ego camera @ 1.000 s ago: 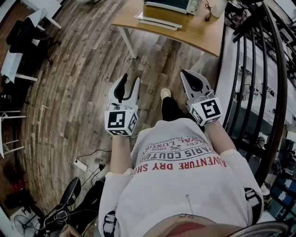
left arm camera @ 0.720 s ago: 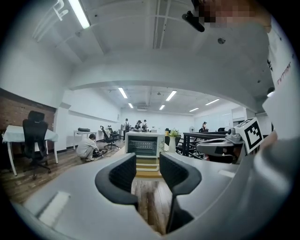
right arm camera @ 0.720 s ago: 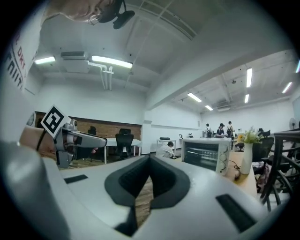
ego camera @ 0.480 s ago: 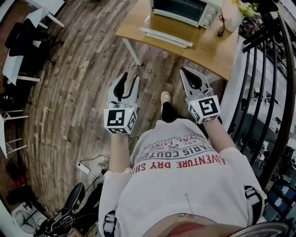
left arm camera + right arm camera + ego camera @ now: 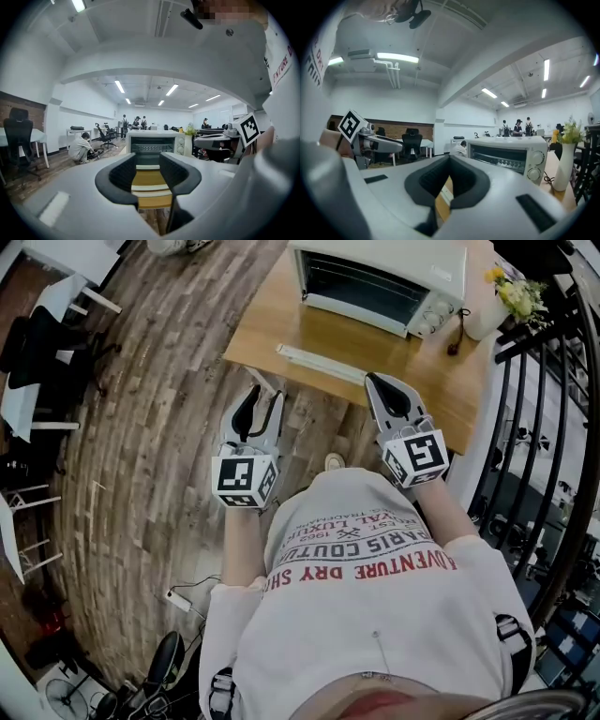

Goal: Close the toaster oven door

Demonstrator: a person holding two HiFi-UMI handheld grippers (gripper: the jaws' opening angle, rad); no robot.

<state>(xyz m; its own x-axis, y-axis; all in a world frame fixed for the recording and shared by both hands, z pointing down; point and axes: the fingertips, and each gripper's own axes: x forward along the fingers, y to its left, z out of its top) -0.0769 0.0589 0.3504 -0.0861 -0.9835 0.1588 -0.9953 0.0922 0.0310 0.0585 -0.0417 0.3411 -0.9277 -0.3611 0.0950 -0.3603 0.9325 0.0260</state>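
**White toaster oven [image 5: 384, 277], door down, on a wooden table [image 5: 272, 324]**
We stand at the table's near edge, with bare plank floor [image 5: 159, 381] open to our left and a black railing [image 5: 525, 427] close on our right. The oven sits at the table's far side, its door [image 5: 321, 364] folded flat toward us, white bar nearest. It is a boxy case with round knobs [image 5: 433, 320] on the right. Our left gripper [image 5: 261, 395] has its jaws apart, nothing between. Our right gripper [image 5: 380, 385] has its jaws meeting at the tips, empty. Both are short of the door.
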